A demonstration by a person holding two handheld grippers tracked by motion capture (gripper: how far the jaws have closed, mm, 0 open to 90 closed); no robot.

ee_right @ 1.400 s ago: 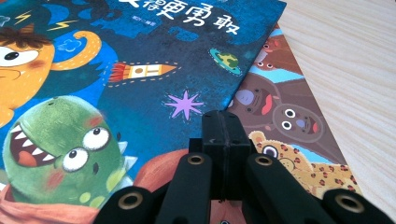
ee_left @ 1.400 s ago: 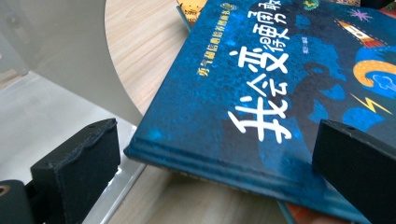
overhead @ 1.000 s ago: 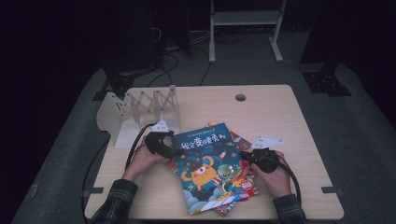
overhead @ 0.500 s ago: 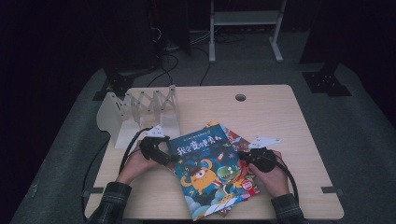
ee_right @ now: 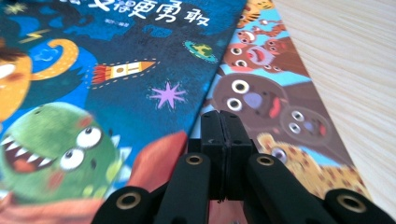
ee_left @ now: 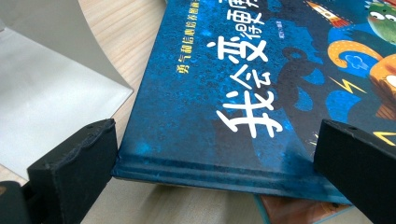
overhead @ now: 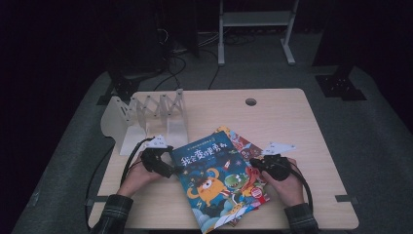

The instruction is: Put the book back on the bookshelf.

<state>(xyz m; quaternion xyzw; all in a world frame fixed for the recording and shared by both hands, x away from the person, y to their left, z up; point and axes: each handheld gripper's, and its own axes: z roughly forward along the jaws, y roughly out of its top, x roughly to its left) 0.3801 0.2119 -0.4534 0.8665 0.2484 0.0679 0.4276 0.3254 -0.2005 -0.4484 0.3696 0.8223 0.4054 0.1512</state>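
2 grippers at a glossy blue book
Left gripper level, jaws wide astride its corner (hardcover); right gripper closed, tips on the book beneath.

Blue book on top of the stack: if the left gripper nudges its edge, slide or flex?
The blue book probably slides: its thick, squared edge suggests a stiff hardcover. The cover looks glossy, so it may skate over the lower book. Likely weighty for its size, unlikely to tip.
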